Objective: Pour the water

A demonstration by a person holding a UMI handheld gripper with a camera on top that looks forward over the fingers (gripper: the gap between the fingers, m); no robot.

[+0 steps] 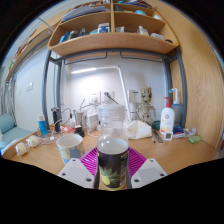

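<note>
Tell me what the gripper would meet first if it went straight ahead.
The gripper already has a bottle between its fingers. Pushed on, bottle first, it would likely meet the clear cup just beyond; depth is unclear.

bottle (112, 163) fills jaws; white cup (70, 147) close left, jar (112, 120) dead ahead, right table (185, 155) side looks open-ish
</note>
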